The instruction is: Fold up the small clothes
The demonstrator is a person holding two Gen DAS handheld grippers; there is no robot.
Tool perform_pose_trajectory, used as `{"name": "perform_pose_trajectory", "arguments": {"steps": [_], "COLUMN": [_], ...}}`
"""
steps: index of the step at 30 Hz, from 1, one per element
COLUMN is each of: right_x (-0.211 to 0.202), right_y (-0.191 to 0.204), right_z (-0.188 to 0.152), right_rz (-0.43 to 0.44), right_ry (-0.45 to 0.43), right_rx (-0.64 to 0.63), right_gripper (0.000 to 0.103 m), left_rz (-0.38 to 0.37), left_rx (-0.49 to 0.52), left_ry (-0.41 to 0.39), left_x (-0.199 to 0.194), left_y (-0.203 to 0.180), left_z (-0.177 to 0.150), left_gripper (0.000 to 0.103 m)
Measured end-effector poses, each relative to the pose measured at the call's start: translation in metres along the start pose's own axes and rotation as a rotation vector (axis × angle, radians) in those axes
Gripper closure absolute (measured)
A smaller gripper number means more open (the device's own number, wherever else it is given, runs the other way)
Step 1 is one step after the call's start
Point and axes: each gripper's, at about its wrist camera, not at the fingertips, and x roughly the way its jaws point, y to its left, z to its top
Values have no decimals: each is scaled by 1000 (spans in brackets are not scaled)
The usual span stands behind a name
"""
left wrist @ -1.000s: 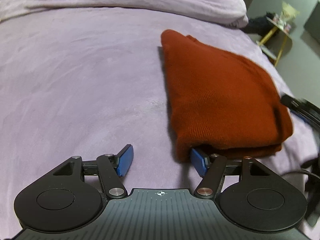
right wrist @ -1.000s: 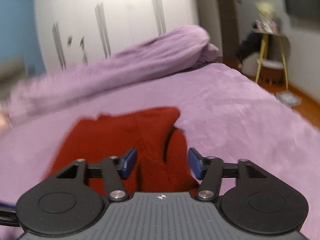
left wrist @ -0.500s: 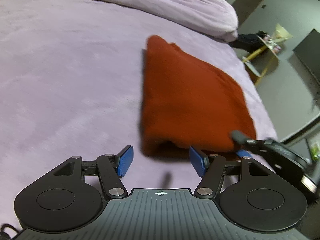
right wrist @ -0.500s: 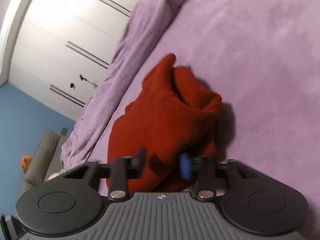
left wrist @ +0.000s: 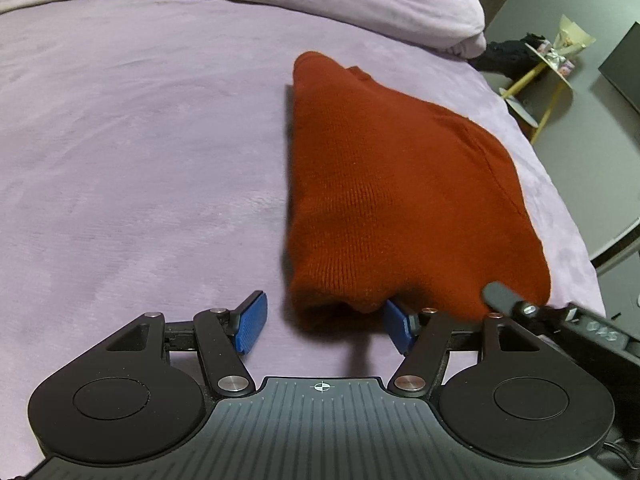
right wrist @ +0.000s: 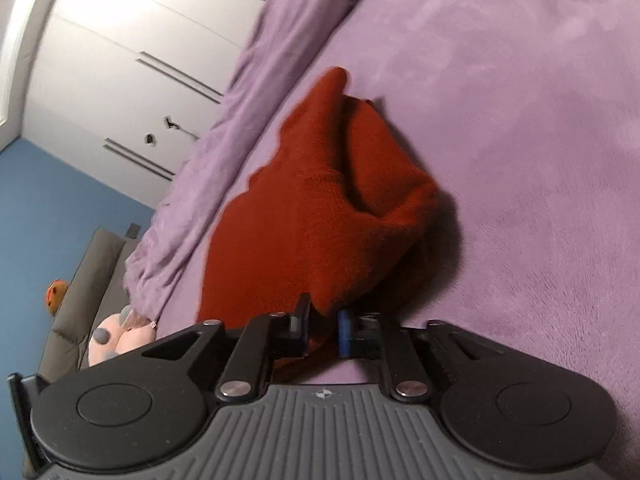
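Since the earlier frame the right tongs [right wrist: 322,326] have closed on the near edge of the folded sweater [left wrist: 384,200] at the bed's [left wrist: 140,152] right edge, its length running directly away from the open, empty left tongs [left wrist: 326,322].

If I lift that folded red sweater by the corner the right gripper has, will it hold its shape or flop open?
Probably flops: the sweater is soft knit, already sagging and creased above the right gripper. Its layers look loose at the near edge, so they would likely slide apart. It looks light, and the fuzzy blanket may drag it. The open left gripper could support the other corner.
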Motion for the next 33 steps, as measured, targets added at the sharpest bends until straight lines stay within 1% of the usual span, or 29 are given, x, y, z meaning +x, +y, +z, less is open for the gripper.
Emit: {"name": "perform_pose_trajectory", "arguments": {"steps": [1,2,5,7,8,10,11,12,14,15,16,19,26,30,32,33], "right_x": [-4,-9,-17,-17,-16,-12,-12,-12,-14,-13,-13,-7,-1,-5,-9,-12], "right_y": [1,1,-6,-13,-14,-11,-7,-6,-15,-20,-23,-22,-4,1,6,7], "right_z": [0,1,7,9,10,11,11,12,13,14,15,16,17,15,15,15], "right_rz": [4,11,19,10,4,-18,-25,-9,104,137,135,8,-78,-105,-119,-124], "right_ry": [-16,-37,-70,-72,-69,-60,-61,-60,-59,-62,-65,-44,-25,-15,-15,-24], "right_rx": [-6,-4,54,86,93,76,54,57,153,185,198,110,-73,-144,-178,-186], "right_gripper": [75,73,73,80,81,89,91,94,95,95,95,95,96,96,93,87], "left_rz": [2,3,8,11,9,9,14,18,23,23,20,22,23,21,18,22], "left_rx": [2,7,11,6,3,7,13,18,22,24,22,21,22,24,22,19], "left_ry": [-1,-2,0,1,1,0,-1,-3,-8,-8,-7,2,10,12,8,3], "left_x": [0,0,-1,-3,-2,-4,-4,-5,-7,-7,-7,-7,-4,-5,-8,-10], "left_y": [0,-1,0,0,-2,-3,-3,-3,-3,-3,-2,-2,-1,1,4,8], "left_z": [0,1,0,-1,-1,-1,-1,0,1,2,2,3,5,6,5,3], "left_gripper": [34,34,34,35,36,36,36,36,36,35,35,34,34,34,33,32]}}
